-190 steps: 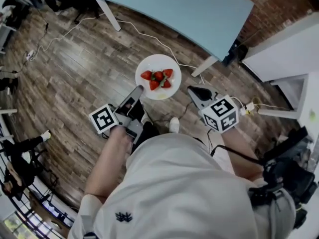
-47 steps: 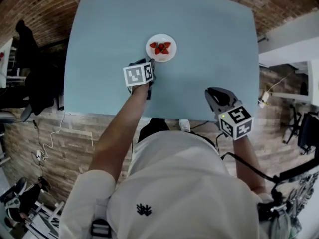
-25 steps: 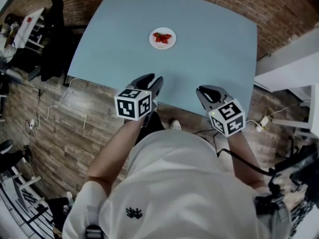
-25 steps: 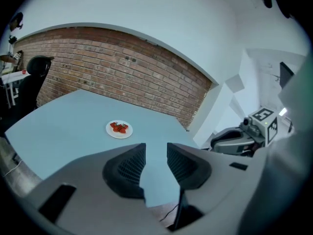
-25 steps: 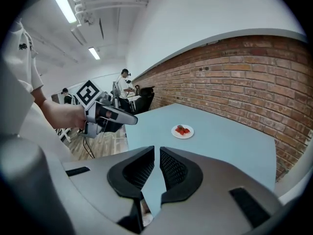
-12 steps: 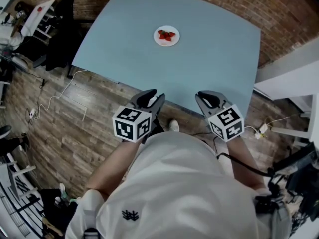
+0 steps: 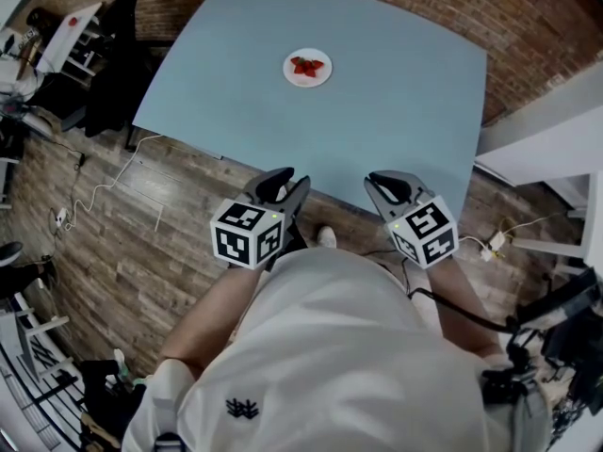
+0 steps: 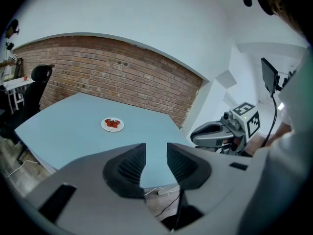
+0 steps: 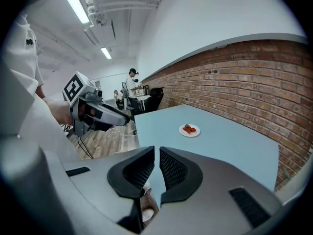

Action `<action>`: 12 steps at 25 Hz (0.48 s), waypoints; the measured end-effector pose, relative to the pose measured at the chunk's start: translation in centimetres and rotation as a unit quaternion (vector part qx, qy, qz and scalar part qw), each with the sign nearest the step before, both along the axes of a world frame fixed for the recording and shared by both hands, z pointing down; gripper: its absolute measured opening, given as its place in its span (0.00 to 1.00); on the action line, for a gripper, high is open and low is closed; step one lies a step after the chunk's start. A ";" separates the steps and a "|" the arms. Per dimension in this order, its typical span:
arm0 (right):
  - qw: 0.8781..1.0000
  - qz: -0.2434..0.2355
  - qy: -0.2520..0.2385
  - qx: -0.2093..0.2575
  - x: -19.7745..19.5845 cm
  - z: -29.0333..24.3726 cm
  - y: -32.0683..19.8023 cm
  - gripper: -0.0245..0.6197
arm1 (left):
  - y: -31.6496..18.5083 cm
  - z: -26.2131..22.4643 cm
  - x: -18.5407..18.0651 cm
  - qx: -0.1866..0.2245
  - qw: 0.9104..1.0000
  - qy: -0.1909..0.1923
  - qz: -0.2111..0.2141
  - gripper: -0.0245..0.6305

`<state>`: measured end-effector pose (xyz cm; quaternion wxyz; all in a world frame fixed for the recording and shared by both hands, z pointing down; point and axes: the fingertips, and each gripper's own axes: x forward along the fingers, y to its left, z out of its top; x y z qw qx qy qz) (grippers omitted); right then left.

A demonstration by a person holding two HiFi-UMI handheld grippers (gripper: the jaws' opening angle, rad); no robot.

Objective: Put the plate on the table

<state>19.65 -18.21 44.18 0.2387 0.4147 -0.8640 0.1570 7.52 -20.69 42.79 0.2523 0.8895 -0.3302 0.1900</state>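
Plate [image 7: 307, 68] sits flat on the bench [image 7: 386, 111], nearer the far edge than the near edge, about midway between the left and right edges. Red strawberries [image 7: 307, 64] are piled at the plate's middle; I can't count them at this size. Nothing else is on the bench.

Left gripper [image 8: 156, 153]: fingers apart with a clear gap and nothing between them, only bench top and floor showing through. It is held off the bench's near edge, over the wood floor [image 7: 141, 224], well apart from the plate.

Right gripper [image 9: 157, 155]: fingers almost together with only a thin slit, gripping nothing. It is also off the near edge, toward the near right corner, well apart from the plate.

The 2 grippers are side by side, close to the person's white shirt [image 7: 349, 365], both pointing toward the bench. Each shows in the other's view.

Brick wall [image 9: 234, 77] runs behind the bench's far edge. A dark chair [image 7: 108, 83] stands off the left edge, and a white cable [image 7: 104, 196] lies on the floor near the near left corner.
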 end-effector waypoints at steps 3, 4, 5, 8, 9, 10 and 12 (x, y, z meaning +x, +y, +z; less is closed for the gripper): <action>1.000 0.001 0.007 0.003 0.3 0.1 0.0 0.10 | -0.2 0.1 0.2 -0.001 1.000 -0.004 0.004 0.24; 1.000 0.001 0.011 0.004 0.4 0.1 0.0 0.08 | -0.2 0.1 0.2 -0.001 1.000 -0.006 0.005 0.24; 1.000 0.001 0.016 0.006 0.4 0.3 0.0 0.07 | -0.3 0.2 0.2 -0.001 1.000 -0.007 0.006 0.24; 1.000 0.002 0.026 0.008 0.1 0.7 -0.2 0.05 | -0.7 0.4 -0.1 0.001 1.000 -0.006 0.010 0.24; 1.000 0.004 0.027 0.007 0.0 0.7 -0.3 0.05 | -0.9 0.4 -0.2 0.001 1.000 -0.006 0.012 0.24; 1.000 0.006 0.029 0.005 0.0 0.6 -0.3 0.05 | -1.0 0.3 -0.1 0.001 1.000 -0.005 0.013 0.24; 0.999 0.008 0.031 0.002 0.0 0.5 -0.5 0.05 | -1.3 0.1 -0.2 0.003 1.000 -0.004 0.013 0.24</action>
